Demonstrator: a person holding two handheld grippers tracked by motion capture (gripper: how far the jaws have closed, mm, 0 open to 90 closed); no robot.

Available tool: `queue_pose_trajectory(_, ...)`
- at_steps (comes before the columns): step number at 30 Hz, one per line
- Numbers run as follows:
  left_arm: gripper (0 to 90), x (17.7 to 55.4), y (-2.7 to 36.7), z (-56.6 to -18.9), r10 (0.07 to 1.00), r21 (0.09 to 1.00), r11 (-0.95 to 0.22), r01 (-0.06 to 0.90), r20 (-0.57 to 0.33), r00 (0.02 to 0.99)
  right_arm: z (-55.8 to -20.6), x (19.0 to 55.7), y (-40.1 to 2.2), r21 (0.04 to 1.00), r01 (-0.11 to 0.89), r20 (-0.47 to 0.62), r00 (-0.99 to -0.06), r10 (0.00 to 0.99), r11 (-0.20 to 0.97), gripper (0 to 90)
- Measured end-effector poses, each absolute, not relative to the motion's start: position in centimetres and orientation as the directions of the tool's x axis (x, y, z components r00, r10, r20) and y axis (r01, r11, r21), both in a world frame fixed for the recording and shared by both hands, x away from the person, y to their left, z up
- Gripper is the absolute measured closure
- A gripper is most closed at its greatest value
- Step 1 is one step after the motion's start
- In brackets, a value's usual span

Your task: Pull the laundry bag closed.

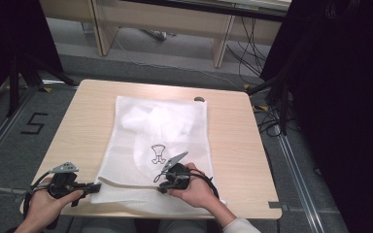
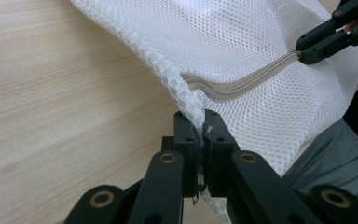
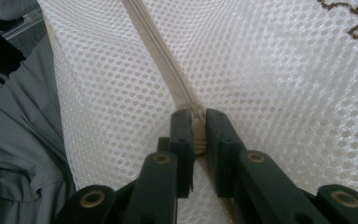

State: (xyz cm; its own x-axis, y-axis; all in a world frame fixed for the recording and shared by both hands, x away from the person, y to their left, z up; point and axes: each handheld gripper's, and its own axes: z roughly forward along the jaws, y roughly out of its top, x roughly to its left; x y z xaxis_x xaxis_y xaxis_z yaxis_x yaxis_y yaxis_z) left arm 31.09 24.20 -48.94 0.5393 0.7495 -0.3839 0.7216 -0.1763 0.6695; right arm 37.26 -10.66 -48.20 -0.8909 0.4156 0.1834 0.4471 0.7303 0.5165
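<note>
A white mesh laundry bag [image 1: 158, 145] lies flat on the wooden table [image 1: 233, 145], with a small dark emblem on it and a cream zipper [image 1: 126, 184] along its near edge. My left gripper [image 1: 96, 187] is shut on the bag's near left corner [image 2: 193, 100], pinching the mesh. My right gripper [image 1: 161, 190] is shut on the zipper pull [image 3: 196, 122], the zipper tape [image 3: 156, 46] running away from its jaws. In the left gripper view the right gripper [image 2: 307, 51] shows at the top right, on the zipper line [image 2: 242, 84].
White cloth shows through the mesh inside the bag [image 1: 155, 119]. A small dark round object [image 1: 199, 99] sits at the table's far edge. Desk legs and cables stand on the floor beyond. The person's grey trousers [image 3: 23, 135] lie just below the table's near edge.
</note>
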Motion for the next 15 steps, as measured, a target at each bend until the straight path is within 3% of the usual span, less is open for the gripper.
queue_pose_trajectory(15,85.3,31.10,24.19,-48.96,0.750,0.669,-0.175,0.722,-0.384,0.538,-48.23,37.28,-11.13,0.521,0.448,0.183,-0.890,0.417,0.727,82.4)
